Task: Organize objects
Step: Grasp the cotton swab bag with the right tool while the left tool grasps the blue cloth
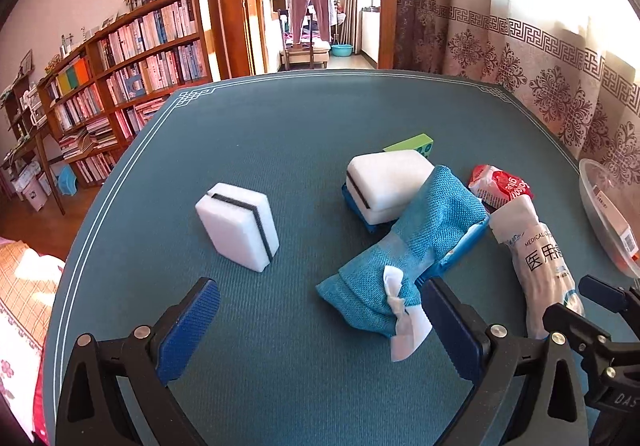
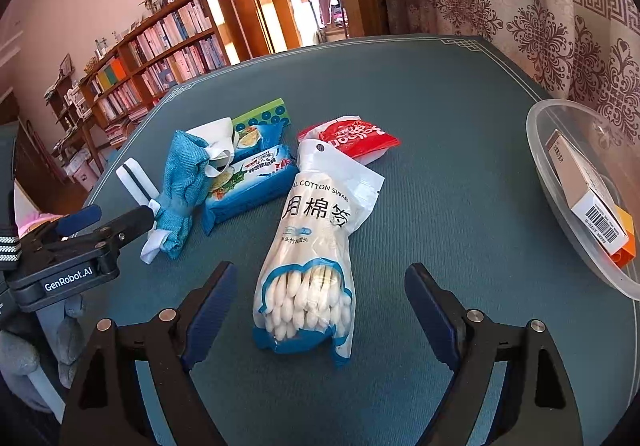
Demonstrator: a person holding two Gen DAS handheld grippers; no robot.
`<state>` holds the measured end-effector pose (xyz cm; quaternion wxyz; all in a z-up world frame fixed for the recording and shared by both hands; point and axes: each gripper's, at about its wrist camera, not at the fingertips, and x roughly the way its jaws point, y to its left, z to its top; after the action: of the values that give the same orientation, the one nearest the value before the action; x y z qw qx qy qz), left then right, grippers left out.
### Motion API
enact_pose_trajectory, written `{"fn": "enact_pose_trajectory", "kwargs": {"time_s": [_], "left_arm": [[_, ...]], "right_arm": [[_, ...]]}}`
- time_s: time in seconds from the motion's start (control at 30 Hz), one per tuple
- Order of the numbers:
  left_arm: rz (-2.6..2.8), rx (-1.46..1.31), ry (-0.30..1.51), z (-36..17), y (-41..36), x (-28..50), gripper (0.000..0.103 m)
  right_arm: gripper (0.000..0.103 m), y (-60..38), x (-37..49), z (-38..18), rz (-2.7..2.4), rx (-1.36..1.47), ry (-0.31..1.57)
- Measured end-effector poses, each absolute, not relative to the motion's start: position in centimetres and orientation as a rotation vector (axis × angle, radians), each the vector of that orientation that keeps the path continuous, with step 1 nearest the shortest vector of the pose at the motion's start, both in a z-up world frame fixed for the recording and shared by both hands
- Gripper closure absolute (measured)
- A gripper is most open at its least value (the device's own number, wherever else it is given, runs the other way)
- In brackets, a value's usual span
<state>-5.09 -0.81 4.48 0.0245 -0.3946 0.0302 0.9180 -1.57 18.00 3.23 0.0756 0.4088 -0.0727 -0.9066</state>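
My left gripper (image 1: 320, 320) is open and empty over the blue table mat. Just ahead lie a white sponge block (image 1: 238, 231) on the left and a rolled blue cloth (image 1: 404, 250) by the right finger. A second white sponge (image 1: 390, 184) rests on blue packets. My right gripper (image 2: 320, 306) is open, its fingers on either side of a bag of cotton swabs (image 2: 316, 258) lying on the mat. The left gripper shows at the left of the right wrist view (image 2: 100, 226). Behind the bag lie a red packet (image 2: 352, 136) and blue packets (image 2: 250, 182).
A clear plastic basin (image 2: 560, 182) at the right table edge holds a box with a barcode (image 2: 588, 198). A green box (image 2: 260, 114) lies behind the packets. A patterned curtain hangs at the right. Bookshelves and a doorway stand beyond the table.
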Motion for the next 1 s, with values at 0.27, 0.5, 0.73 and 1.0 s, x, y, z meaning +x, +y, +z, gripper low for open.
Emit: {"fn": "enact_pose_trajectory", "kwargs": {"time_s": [0.27,0.5,0.73,1.0], "left_arm": [[2.783,-1.223,0.194,3.1,1.3,-7.0,0.0],[2.709,-1.249,0.166,2.2,1.2,-7.5,0.028],[2.701,-1.24,0.159,2.3,1.3,-6.9,0.05],[2.692,-1.207,0.075,3.2,1.2,-5.6,0.05]], "right_arm": [[0.017,17.8,-1.8,2.7,-2.729,1.226,-0.21],[0.017,17.9,-2.1,2.5,-2.739,1.226,-0.211],[0.018,17.6,-2.2,2.3,-2.737,1.232,-0.198],[0.022,17.8,-2.5,2.1,-2.755,1.244,-0.192]]}}
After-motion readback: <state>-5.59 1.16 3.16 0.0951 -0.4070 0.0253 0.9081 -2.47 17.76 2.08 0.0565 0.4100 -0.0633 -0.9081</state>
